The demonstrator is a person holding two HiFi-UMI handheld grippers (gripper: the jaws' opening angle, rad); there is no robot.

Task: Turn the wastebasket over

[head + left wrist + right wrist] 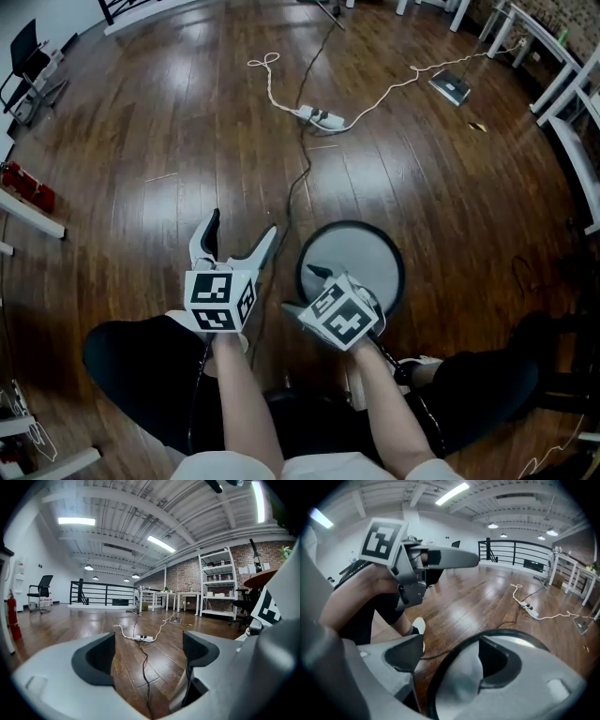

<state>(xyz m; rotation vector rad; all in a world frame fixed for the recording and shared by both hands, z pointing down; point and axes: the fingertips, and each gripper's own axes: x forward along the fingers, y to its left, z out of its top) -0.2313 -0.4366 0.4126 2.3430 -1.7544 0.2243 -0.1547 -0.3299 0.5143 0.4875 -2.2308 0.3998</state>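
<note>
The wastebasket [352, 264] stands upright on the wooden floor, round, with a black rim and a pale grey inside. My right gripper [328, 281] reaches down over its near left rim. In the right gripper view the rim [440, 677] runs between the jaws of the right gripper [450, 656]: one finger is inside the basket, the other outside, and a strip of floor shows between the outer pad and the rim. My left gripper [239, 236] hovers just left of the basket, open, with only floor between its fingers [96, 660]. It also shows in profile as the left gripper [468, 559].
A black cable [298, 178] runs from the basket's left side to a white power strip [321, 117] farther out. A flat grey device [450, 87] lies at the far right. White table frames [562, 75] line the right edge. The person's legs and a shoe [422, 364] are close behind the basket.
</note>
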